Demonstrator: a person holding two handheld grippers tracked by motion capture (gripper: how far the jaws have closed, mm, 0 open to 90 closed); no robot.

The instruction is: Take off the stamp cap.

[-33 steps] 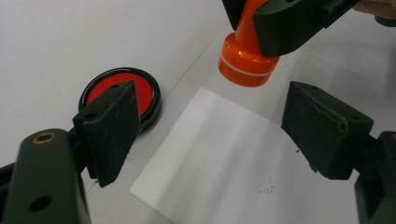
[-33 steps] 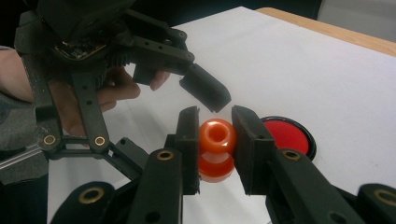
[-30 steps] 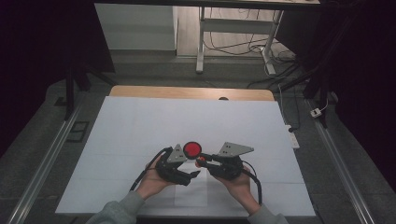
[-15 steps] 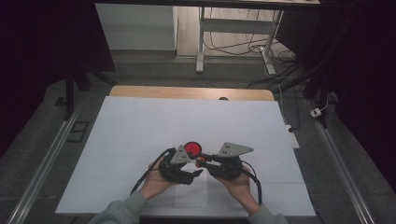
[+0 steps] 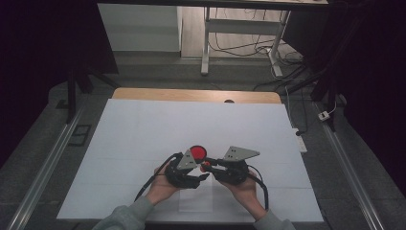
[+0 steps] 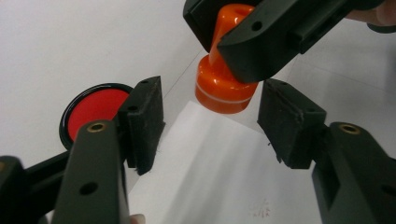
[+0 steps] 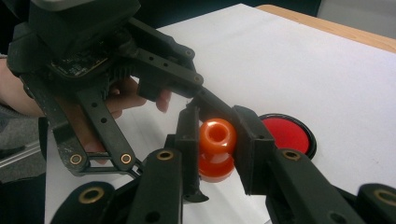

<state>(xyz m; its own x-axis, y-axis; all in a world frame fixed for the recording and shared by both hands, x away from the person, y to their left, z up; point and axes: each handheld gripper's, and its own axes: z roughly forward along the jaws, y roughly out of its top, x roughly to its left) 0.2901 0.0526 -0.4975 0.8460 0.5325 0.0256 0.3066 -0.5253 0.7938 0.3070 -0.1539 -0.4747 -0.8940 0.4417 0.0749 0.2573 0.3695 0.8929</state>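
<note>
The orange stamp point(image 7: 216, 148), glossy with a knob top and flared base, is clamped in the right claw point(image 7: 215, 140). The left claw point(image 6: 210, 121) stands half open around nothing, its jaws having just been closing.

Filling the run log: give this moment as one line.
right gripper: shut on orange stamp | left gripper: open, jaws just closing, beside stamp base | red ink pad: uncovered

orange stamp point(image 6: 224, 91) with a pale ring round its base, red ink pad point(image 6: 95, 108) in a black rim, black hand-held gripper point(image 7: 215, 140) jaws, white sheet point(image 5: 143, 139) on tan wood table point(image 5: 191, 95), grey sleeves point(image 5: 127, 218)
</note>
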